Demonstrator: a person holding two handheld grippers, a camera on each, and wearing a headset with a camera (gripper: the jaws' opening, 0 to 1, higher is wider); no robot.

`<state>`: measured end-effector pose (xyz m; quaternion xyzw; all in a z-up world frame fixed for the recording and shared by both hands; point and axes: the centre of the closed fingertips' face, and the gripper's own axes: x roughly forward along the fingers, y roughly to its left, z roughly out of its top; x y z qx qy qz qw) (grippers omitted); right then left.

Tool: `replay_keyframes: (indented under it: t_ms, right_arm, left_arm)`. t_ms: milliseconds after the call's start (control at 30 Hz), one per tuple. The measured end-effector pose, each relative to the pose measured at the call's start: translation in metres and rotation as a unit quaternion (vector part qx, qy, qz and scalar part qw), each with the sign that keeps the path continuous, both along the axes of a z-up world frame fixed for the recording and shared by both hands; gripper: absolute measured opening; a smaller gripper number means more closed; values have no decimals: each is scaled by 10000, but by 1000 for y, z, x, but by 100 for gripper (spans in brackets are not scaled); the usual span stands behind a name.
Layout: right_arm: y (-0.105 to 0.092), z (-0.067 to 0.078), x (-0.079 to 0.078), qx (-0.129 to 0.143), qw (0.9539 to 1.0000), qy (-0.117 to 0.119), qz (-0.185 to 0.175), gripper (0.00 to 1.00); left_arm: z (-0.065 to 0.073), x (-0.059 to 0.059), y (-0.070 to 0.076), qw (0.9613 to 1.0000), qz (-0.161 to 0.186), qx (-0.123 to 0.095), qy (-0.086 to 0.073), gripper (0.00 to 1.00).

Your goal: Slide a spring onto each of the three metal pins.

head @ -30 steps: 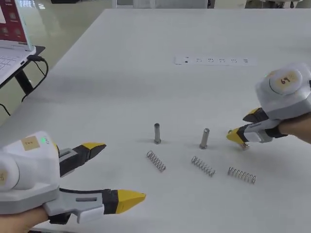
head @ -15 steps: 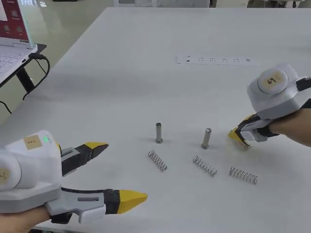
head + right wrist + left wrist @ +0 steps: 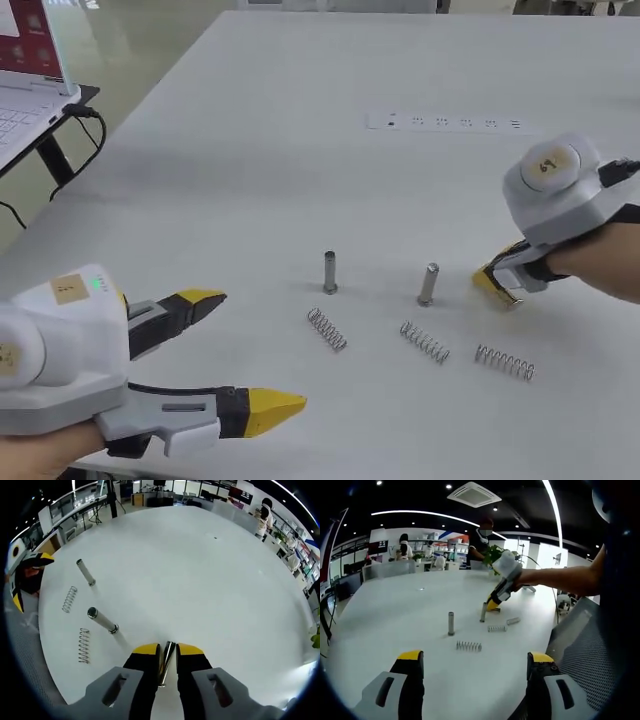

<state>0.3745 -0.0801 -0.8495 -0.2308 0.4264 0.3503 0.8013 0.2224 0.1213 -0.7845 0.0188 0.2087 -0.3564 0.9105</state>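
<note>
Two metal pins stand upright on the white table: one (image 3: 330,272) left of centre, one (image 3: 428,284) to its right. Three springs lie flat in front of them: left spring (image 3: 326,329), middle spring (image 3: 424,342), right spring (image 3: 504,362). My right gripper (image 3: 497,285) is down at the table, just right of the second pin, shut on a third metal pin (image 3: 166,660) between its yellow tips. My left gripper (image 3: 235,350) is open at the near left, nothing between its fingers; ahead of it lie a pin (image 3: 451,623) and a spring (image 3: 469,645).
A white power strip (image 3: 455,123) lies farther back on the table. A laptop (image 3: 30,70) on a stand sits off the table's left edge. People stand in the room behind in the left gripper view.
The right gripper has tilted, its body swinging over its tips, while the tips stay at the same spot by the second pin. The left gripper, standing pins and springs have not moved.
</note>
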Motion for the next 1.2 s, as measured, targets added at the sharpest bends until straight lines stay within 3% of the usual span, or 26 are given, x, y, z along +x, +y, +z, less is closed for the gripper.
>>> replay_keyframes:
  t_ms: [733, 1200]
  right_arm:
    - [-3, -2, 1, -309, 9993, 175, -115, 6]
    - [-9, 14, -3, -61, 9997, 20, -237, 5]
  left_arm:
    - [1, 0, 1, 10000, 25, 1, -21, 81]
    - [1, 0, 0, 10000, 2, 15, -40, 80]
